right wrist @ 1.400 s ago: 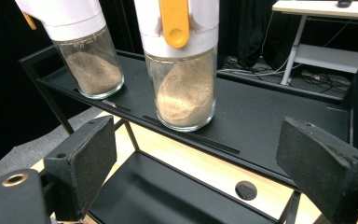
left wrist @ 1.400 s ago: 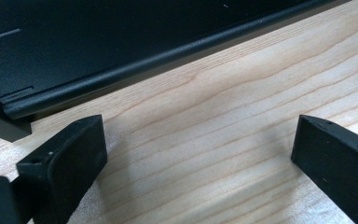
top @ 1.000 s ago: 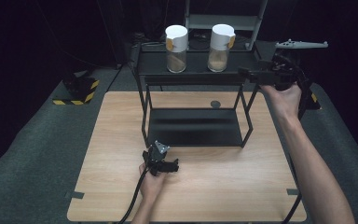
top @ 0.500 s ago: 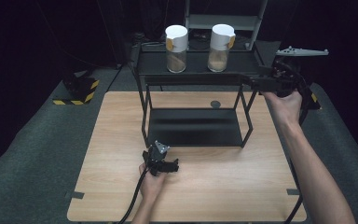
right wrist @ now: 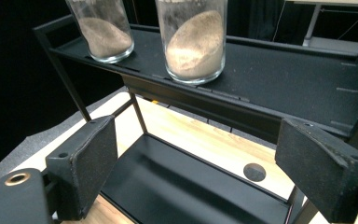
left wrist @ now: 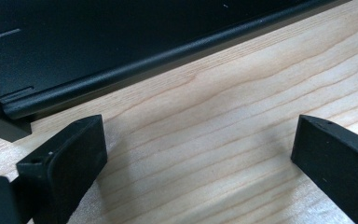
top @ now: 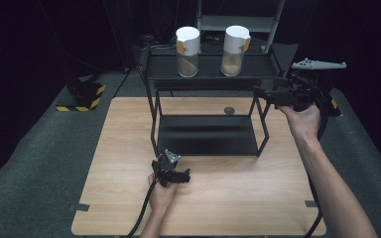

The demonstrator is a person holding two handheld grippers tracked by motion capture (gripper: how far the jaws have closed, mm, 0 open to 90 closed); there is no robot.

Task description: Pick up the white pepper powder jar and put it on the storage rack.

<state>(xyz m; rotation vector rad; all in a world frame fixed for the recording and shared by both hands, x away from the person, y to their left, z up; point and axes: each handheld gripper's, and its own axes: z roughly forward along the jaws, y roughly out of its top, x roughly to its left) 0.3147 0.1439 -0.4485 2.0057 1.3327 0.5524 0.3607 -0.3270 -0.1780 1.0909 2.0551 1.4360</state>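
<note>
- High view, L to R: left gripper point(top: 179, 176) low on the table point(top: 129, 148), just in front of the rack point(top: 208, 82) w/ its lower shelf point(top: 206, 135); jaws wide open, nothing btwn
- Left jar point(top: 187, 45) & right jar point(top: 233, 44) upright on the top shelf; long axes vertical
- Right gripper point(top: 261, 92) at rack's R end, near top-shelf height; jaws open, empty; right jar nearer, lying to its left, so it's prob the next target

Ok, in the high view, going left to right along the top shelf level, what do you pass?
Left jar → right jar → right gripper, held open at the right end of the black rack.
</note>
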